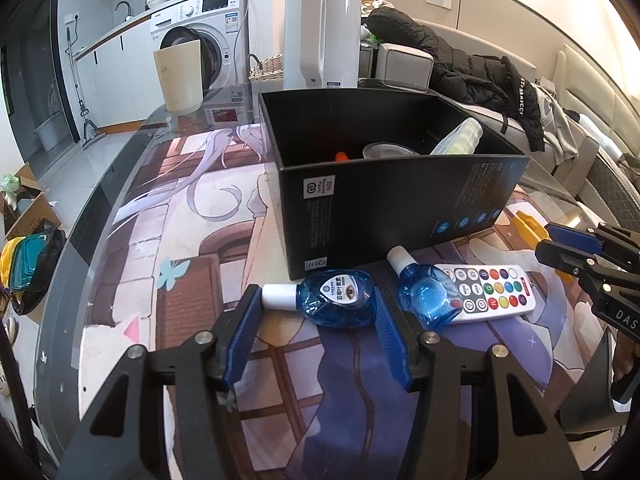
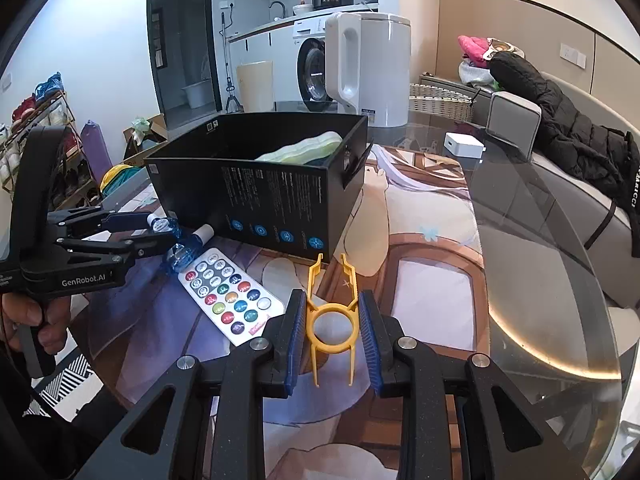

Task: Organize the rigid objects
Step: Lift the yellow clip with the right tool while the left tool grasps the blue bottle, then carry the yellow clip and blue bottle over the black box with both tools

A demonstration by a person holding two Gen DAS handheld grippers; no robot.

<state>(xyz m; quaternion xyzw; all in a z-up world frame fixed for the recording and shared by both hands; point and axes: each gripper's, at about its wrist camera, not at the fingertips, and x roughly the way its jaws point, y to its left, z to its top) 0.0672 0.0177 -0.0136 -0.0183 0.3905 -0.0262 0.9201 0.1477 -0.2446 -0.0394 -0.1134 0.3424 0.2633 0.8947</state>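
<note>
My left claw (image 1: 317, 298) is narrowed around the bottle (image 1: 336, 300), which lies on its side on the table just in front of the box (image 1: 380, 200). One pad sits at the white cap (image 1: 278, 296), the other against the blue base. Both look to be touching; how hard, I can't say. The bottle is small, clear blue plastic, probably light and part full, so the liquid may slosh when I lift. Its walls look glossy and a bit curved, and I judge them slippery and slightly squashy. The cap is the stiff end, but end-to-end is a long grip and the bottle could pivot. Across the flat label faces would hold better.

A second bottle (image 1: 428, 300) lies just beside it, resting on the remote (image 1: 492, 292), so I keep my right-hand pad clear of it.

My right claw (image 2: 331, 296) is clamped on the yellow tool (image 2: 331, 306), pads on either side of its ring. That one is thin, hard plastic, very light, with springy prongs. The ring is the sturdy place; squeezing the prongs would bend them.
</note>
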